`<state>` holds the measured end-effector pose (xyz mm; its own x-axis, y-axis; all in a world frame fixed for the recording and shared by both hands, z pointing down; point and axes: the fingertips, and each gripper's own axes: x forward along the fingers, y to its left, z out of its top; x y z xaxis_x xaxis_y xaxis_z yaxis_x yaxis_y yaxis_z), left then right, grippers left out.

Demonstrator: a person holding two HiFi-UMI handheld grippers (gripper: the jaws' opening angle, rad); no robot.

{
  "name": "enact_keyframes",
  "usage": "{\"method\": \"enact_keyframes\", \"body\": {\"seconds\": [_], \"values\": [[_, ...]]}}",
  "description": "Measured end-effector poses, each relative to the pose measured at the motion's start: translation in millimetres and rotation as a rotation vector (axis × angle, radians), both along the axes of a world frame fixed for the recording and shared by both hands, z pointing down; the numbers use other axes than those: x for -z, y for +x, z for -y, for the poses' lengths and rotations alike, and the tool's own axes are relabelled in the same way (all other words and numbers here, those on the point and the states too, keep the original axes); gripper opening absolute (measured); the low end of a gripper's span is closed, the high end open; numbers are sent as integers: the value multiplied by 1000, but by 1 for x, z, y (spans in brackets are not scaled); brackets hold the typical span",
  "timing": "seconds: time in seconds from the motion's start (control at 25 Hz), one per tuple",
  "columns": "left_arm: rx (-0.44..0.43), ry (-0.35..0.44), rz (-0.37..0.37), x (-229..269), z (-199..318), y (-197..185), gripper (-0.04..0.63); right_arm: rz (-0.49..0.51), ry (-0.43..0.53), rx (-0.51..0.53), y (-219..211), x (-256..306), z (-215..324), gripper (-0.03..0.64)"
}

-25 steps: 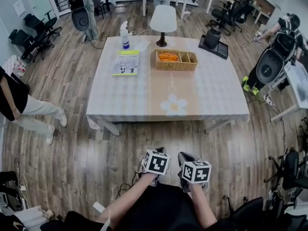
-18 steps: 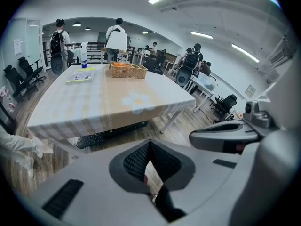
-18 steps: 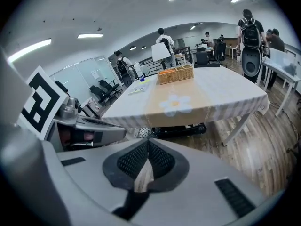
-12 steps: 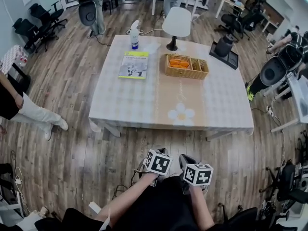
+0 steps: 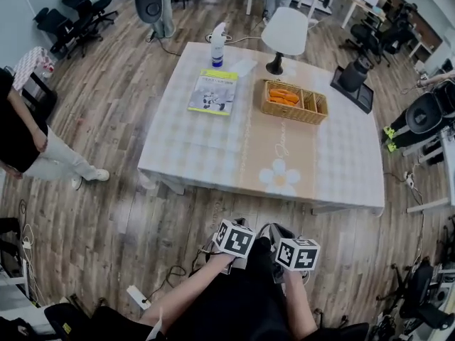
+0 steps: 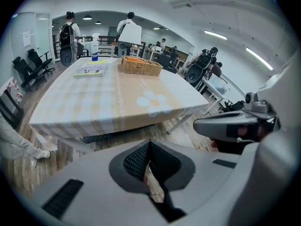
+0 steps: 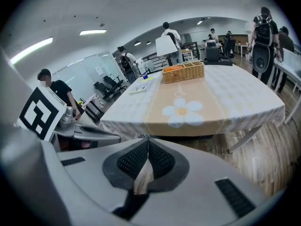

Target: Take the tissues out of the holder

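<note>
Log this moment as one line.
left gripper: shut, empty | right gripper: shut, empty | both: held low, short of table | basket: on table, untouched

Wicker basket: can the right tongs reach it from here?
Probably not: the right tongs, shut, sit short of the table, and the wicker basket lies toward its far side.

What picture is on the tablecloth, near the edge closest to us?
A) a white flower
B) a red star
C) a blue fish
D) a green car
A: a white flower with a yellow middle shows on the tablecloth, near its closest edge.
</note>
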<state>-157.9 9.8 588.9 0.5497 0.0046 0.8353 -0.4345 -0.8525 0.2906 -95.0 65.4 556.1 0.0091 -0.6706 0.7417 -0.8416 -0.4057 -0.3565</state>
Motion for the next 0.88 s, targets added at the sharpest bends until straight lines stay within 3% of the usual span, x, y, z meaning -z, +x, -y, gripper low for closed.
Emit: {"method": "enact_keyframes", "body": {"seconds": [0.2, 0.64, 0.88], "values": [[80, 12, 27, 1, 21, 12, 2, 2, -27, 126, 10, -7, 36, 14], [278, 34, 52, 14, 40, 71, 2, 21, 88, 392, 61, 15, 81, 14], [343, 94, 77, 17, 47, 109, 2, 30, 121, 485, 103, 16, 82, 15]]}}
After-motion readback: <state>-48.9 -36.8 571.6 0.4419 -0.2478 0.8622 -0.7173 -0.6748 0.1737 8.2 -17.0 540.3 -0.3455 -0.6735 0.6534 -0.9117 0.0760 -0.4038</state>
